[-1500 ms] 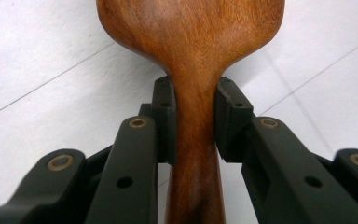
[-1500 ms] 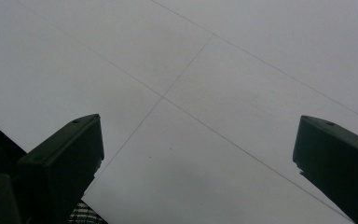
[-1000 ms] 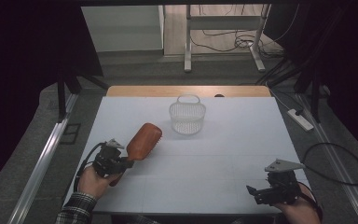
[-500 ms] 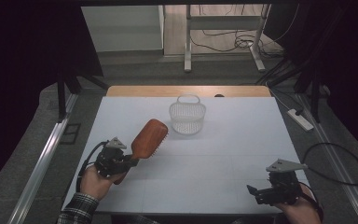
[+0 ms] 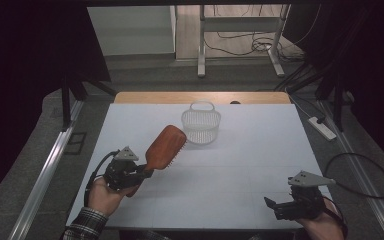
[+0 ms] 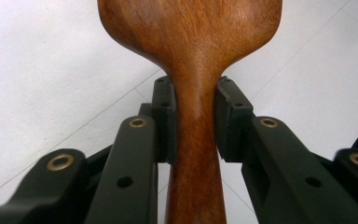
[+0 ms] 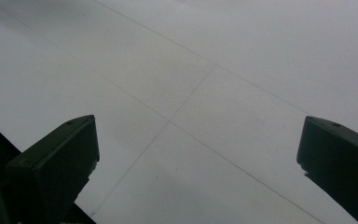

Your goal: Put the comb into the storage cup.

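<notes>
A brown wooden hairbrush (image 5: 164, 146) hangs above the white table (image 5: 240, 165), tilted up toward the far right, bristles facing right. My left gripper (image 5: 141, 174) at the near left is shut on its handle. In the left gripper view both pads press the handle (image 6: 193, 121) just below the brush head. A white mesh basket (image 5: 201, 124) with a handle stands upright at the far middle, just beyond the brush tip. My right gripper (image 5: 275, 207) rests low at the near right, open, with nothing between its jaws; in the right gripper view its fingertips (image 7: 58, 154) frame bare table.
A wooden strip (image 5: 200, 97) borders the table's far edge. A metal rail (image 5: 45, 175) runs along the left side. A power strip (image 5: 322, 128) and cables lie on the floor to the right. Table legs stand beyond.
My left gripper has lifted the hairbrush and swung its head up toward the basket. The right gripper has stayed where it was.
</notes>
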A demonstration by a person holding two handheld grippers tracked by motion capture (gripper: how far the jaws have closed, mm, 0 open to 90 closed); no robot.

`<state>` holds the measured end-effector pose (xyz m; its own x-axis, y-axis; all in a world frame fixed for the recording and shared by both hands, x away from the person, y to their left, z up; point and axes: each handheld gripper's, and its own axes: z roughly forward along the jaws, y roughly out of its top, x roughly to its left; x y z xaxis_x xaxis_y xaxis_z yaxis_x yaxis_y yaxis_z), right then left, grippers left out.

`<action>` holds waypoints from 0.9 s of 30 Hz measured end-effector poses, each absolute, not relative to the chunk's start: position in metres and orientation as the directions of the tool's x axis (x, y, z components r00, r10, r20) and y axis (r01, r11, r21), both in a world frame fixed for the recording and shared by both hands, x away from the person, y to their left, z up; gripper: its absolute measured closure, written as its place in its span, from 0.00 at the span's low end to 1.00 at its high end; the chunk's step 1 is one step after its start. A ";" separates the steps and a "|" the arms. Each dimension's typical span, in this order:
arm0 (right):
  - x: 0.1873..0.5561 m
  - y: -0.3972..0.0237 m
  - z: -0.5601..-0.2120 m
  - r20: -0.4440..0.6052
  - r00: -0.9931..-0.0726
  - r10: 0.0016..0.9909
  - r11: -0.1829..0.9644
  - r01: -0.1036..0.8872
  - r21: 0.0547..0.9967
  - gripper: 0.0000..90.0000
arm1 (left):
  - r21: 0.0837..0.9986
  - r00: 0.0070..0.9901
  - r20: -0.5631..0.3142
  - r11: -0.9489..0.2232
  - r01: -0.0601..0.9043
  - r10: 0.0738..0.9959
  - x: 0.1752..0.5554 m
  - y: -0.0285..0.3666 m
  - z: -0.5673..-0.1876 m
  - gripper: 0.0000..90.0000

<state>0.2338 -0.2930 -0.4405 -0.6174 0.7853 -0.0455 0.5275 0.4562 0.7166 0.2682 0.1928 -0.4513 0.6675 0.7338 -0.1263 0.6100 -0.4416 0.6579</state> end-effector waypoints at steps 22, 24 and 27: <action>0.247 -0.283 -0.427 0.055 -0.672 0.738 0.366 0.468 0.805 0.00 | 0.700 0.707 -0.133 -0.439 0.563 0.694 0.265 0.174 -0.446 0.80; 0.250 -0.281 -0.425 0.078 -0.674 0.735 0.351 0.475 0.807 0.00 | 0.701 0.711 -0.131 -0.443 0.559 0.691 0.265 0.171 -0.446 0.80; 0.255 -0.279 -0.422 0.122 -0.679 0.724 0.320 0.486 0.813 0.00 | 0.707 0.716 -0.130 -0.443 0.552 0.686 0.266 0.168 -0.446 0.80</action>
